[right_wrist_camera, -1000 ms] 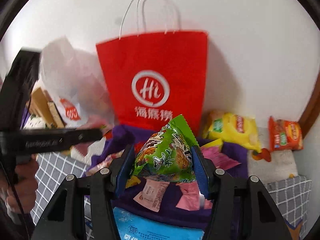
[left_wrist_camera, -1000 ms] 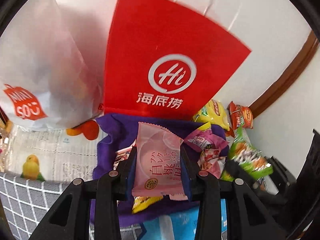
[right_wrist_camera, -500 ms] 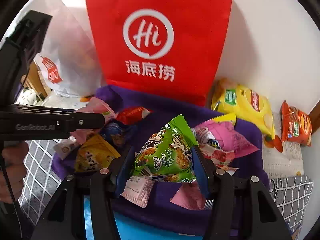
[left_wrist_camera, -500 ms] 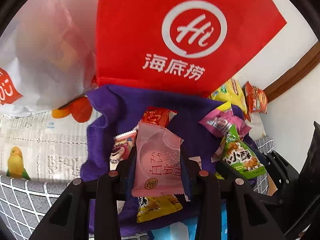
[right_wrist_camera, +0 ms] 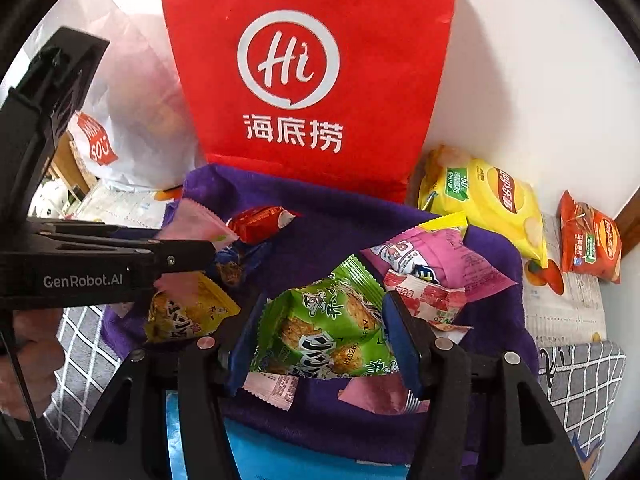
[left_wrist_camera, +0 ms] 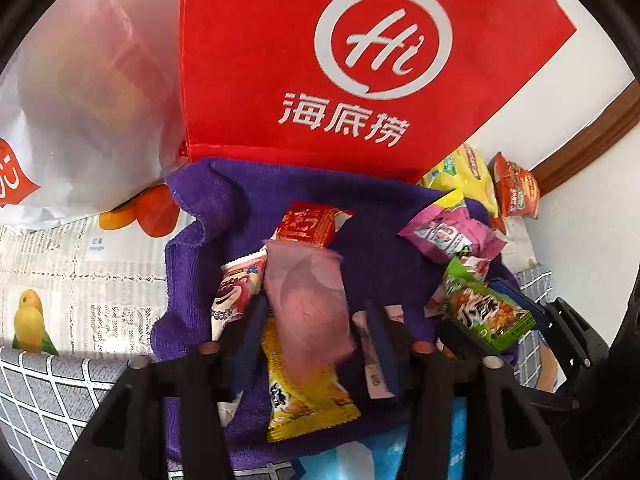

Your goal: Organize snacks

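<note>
A purple cloth (left_wrist_camera: 376, 216) (right_wrist_camera: 328, 216) holds several small snack packets. My left gripper (left_wrist_camera: 316, 320) has its jaws spread; a blurred pink packet (left_wrist_camera: 308, 300) lies loose between them, touching neither pad, over a yellow packet (left_wrist_camera: 308, 396). My right gripper (right_wrist_camera: 320, 332) is shut on a green snack packet (right_wrist_camera: 328, 328) just above the cloth. The left gripper shows in the right wrist view (right_wrist_camera: 200, 252) at the left. A red paper bag (left_wrist_camera: 360, 64) (right_wrist_camera: 308, 72) stands behind the cloth.
A white plastic bag (left_wrist_camera: 80, 92) stands left of the red bag. Yellow (right_wrist_camera: 488, 200) and orange (right_wrist_camera: 592, 240) chip bags lie at the right by the wall. A blue pack (right_wrist_camera: 288, 456) lies at the cloth's near edge. A checked grey cover (left_wrist_camera: 44, 392) is in front.
My left gripper has opened and let go of the pink packet, which drops blurred onto the cloth. Both grippers moved lower and closer to the cloth; the right still holds the green packet.
</note>
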{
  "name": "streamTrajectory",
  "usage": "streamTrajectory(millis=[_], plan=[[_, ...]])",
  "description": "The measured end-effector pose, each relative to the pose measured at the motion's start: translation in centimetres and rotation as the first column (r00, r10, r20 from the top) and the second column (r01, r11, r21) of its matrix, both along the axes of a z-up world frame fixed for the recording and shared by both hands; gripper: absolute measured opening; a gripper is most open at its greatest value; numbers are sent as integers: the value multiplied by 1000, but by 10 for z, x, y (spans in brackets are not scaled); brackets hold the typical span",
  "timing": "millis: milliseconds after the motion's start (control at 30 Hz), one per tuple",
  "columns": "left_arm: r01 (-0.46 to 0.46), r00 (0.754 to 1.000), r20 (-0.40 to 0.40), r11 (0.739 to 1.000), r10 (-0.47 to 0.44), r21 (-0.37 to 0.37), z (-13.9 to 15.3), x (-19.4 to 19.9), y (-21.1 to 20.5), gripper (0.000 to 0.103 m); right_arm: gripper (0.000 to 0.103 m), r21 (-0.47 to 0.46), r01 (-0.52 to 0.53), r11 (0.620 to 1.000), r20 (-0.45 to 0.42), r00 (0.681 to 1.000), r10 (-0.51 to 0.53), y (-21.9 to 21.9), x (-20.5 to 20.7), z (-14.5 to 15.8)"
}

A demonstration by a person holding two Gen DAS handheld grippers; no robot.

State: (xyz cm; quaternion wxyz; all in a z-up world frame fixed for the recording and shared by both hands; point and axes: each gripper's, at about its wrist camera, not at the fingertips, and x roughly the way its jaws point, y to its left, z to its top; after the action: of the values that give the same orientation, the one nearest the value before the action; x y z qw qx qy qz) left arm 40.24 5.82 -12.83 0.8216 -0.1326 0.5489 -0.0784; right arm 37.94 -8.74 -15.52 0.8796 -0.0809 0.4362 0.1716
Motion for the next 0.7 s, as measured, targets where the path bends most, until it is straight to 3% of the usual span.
streamTrajectory(millis=[333,500,700], plan=[[-15,992,128,997,5,73,54,-30,1,70,74,38,29,999,100,994,-33,-12,-41,47],[2,985,174,996,-18,94,78,-72,-7,73,75,31,60,998,136,989,-64,-24,-77,68],[-17,973,233,995,-7,103,97,-130,-12,78,75,91,92,992,124,987,-103,-47,-128,81]])
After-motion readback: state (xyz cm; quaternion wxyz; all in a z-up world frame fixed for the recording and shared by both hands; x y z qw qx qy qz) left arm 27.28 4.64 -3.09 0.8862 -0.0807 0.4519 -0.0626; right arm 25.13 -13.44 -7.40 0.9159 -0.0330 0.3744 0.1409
